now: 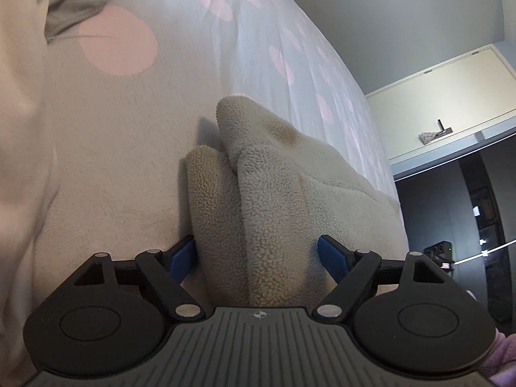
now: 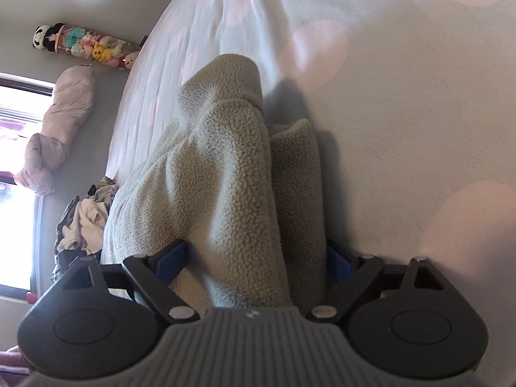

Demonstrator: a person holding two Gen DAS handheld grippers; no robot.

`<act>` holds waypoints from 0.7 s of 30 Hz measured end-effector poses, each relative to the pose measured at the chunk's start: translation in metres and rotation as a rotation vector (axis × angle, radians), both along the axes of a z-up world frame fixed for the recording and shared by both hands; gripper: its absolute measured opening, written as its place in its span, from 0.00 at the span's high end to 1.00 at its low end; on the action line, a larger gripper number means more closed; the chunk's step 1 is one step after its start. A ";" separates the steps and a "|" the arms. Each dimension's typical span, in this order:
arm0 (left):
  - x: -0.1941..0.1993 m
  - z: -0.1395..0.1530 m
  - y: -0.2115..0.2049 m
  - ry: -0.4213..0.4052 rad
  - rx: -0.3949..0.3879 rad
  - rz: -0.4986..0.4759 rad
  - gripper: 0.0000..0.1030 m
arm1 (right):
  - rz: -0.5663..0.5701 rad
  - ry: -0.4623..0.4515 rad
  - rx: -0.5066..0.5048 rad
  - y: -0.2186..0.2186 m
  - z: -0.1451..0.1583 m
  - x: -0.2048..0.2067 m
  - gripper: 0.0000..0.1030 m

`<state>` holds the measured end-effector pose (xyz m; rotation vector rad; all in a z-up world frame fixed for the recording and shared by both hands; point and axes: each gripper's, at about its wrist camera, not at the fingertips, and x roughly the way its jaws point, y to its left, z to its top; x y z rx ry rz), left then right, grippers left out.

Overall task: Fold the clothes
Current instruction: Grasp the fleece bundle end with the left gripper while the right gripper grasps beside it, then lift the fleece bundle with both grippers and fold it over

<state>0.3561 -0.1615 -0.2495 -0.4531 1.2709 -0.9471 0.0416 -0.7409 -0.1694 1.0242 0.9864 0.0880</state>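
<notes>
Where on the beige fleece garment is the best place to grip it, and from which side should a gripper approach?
Probably the doubled edge of the fleece garment, where two thick layers bunch into a ridge. Approach from the near side, along the bedsheet, jaws straddling the ridge.

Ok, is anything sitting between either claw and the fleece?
Nothing visible. The fleece garment already lies bunched between the blue pads of the left claw and the right claw, on the spotted bedsheet.

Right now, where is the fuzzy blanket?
The fuzzy blanket lies bunched on the spotted bed sheet, between both open claws in each wrist view.
</notes>
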 end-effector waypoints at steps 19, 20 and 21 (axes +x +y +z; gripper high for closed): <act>-0.027 0.032 -0.048 -0.216 0.059 -0.076 0.60 | 0.016 -0.139 -0.137 0.051 0.037 0.008 0.55; -0.033 0.038 -0.047 -0.247 0.060 -0.075 0.62 | 0.009 -0.145 -0.156 0.054 0.043 0.004 0.56; -0.038 0.043 -0.046 -0.279 0.061 -0.074 0.63 | 0.002 -0.152 -0.173 0.057 0.050 0.000 0.56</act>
